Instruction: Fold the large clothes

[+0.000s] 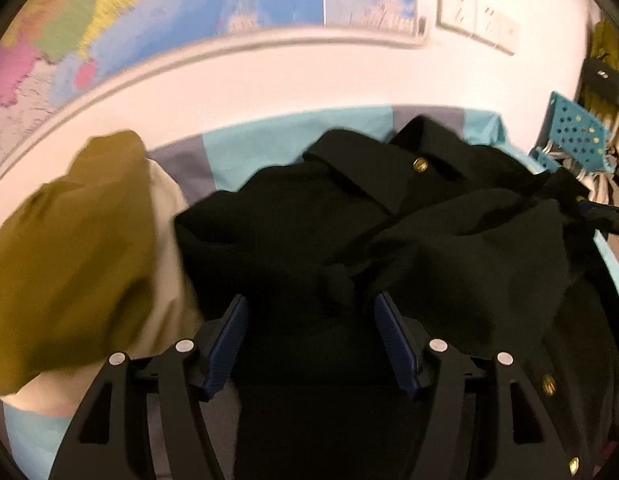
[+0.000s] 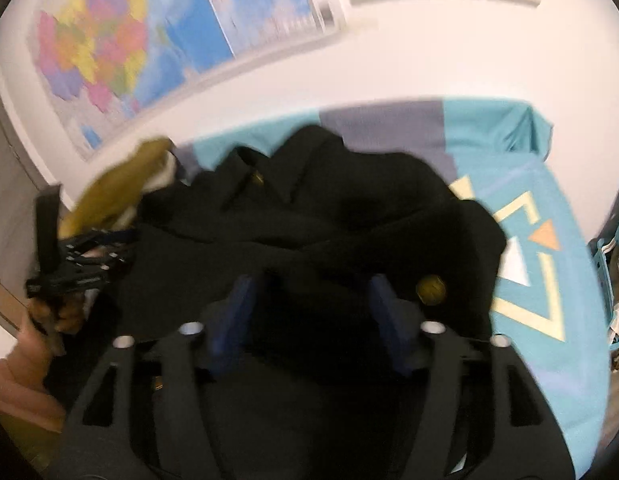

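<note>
Garment [image 1: 349, 240]: black coat with brass buttons [image 1: 420, 165], heaped in loose folds on teal-and-grey bed cover [image 1: 269, 140], against white wall below coloured map [image 1: 109, 20]. Olive-and-cream clothing [image 1: 69, 260] just beside it on the left.

Left gripper [image 1: 311, 312]: angled steeply down over near edge of coat, jaws spread, blue pads [image 1: 229, 344] apart from each other, dark fabric lying between them, not pinched. Seen side-on in right wrist view [image 2: 85, 264] at coat's left edge, with hand [image 2: 41, 316] wrapped round handle.

Right gripper [image 2: 309, 292]: angled down over coat's near right part (one brass button just beside right finger), jaws released, pads [image 2: 237, 304] apart, cloth beneath, not clamped. View blurred.

Teal perforated basket [image 1: 577, 136] at right, off the bed.
</note>
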